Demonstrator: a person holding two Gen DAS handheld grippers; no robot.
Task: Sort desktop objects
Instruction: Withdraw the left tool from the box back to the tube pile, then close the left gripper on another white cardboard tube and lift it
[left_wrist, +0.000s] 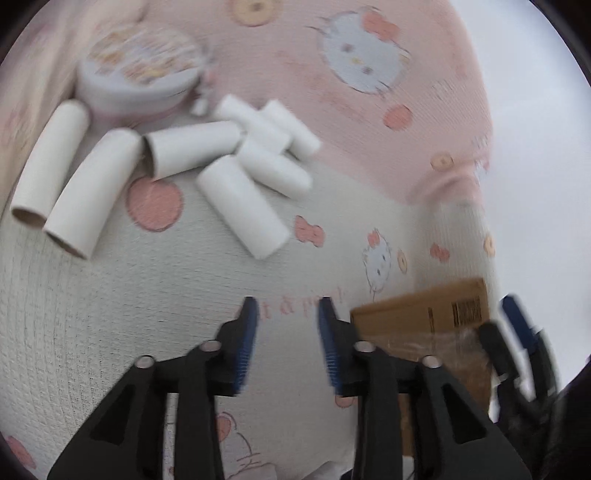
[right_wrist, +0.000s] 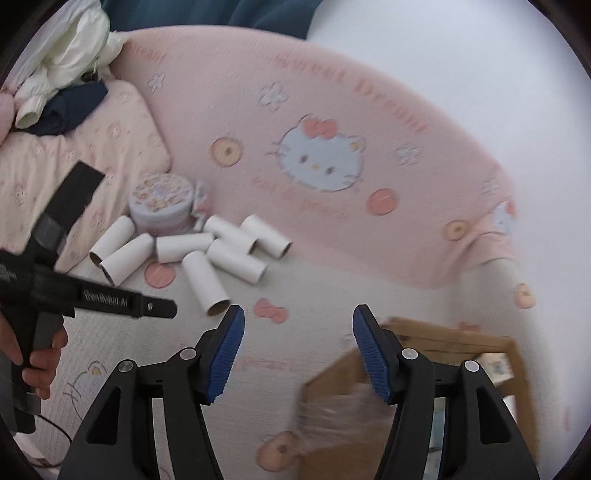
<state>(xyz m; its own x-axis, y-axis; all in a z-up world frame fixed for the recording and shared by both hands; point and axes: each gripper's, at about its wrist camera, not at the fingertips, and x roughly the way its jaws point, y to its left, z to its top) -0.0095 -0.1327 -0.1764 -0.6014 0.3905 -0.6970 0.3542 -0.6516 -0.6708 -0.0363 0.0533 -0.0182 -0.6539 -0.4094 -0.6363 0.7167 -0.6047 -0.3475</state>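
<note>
A: Right, count first. Cardboard tubes (left_wrist: 240, 206)?

B: Seven, white, lying in a loose heap, some touching or overlapping. Two on the left show their open ends toward the near side.

A: Other items?

B: One round tin (left_wrist: 140, 70), lid on, just beyond the heap at its far left. One cardboard box (right_wrist: 461, 339), near right, open on top, well apart from the tubes. A small pale bit lies beside the tin; too blurred to name.

A: Claws?

B: Left claw (left_wrist: 286, 306) released, nothing between the pads, over bare blanket near the heap. Right claw (right_wrist: 299, 314) released too, wide, empty, at the box's left edge. A hand (right_wrist: 40, 354) grips the left tool's handle.

A: Surface, room?

B: Not a desk. A blanket (right_wrist: 369, 110), pink on the far half, white on the near, printed with cartoon cats, bows and dots. Pillow (right_wrist: 122, 122) far left, with a pile of clothes (right_wrist: 66, 55) behind it. White wall (right_wrist: 480, 74) on the right.
</note>
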